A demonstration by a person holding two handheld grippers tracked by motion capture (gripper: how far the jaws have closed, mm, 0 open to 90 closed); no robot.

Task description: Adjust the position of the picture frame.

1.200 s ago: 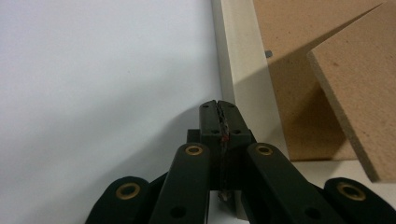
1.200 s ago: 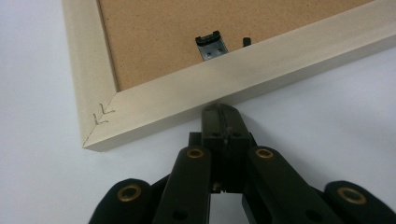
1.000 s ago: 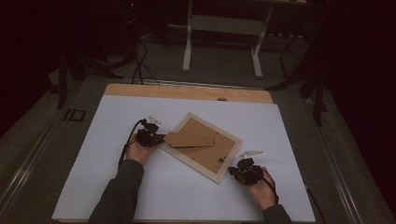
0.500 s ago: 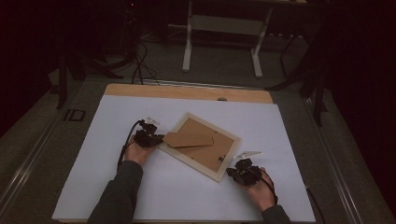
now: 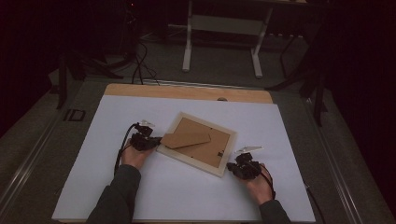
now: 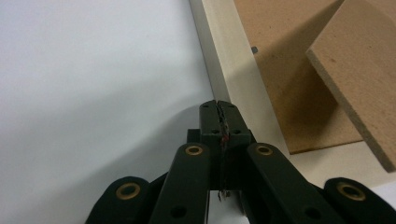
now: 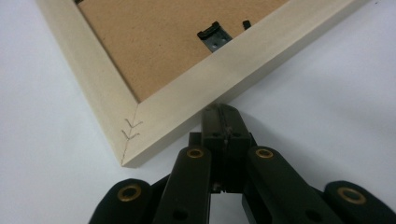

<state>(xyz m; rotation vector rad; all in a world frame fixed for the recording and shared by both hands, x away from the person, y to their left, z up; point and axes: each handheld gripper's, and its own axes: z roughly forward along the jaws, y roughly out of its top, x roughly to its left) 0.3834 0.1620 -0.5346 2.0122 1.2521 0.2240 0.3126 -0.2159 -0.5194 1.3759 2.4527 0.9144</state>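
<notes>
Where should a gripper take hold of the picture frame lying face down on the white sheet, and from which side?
Best grip the picture frame on its pale wooden border, likely coming in level from an outer edge near a corner. It lies flat with its brown backing board up, so only the raised rim offers jaws a narrow bar to pinch.

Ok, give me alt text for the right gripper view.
The right claw, shut, points its tips at the outer edge of a pale wooden picture frame lying face down on a white table, near one corner. A small metal clip sits on the brown backing.
</notes>
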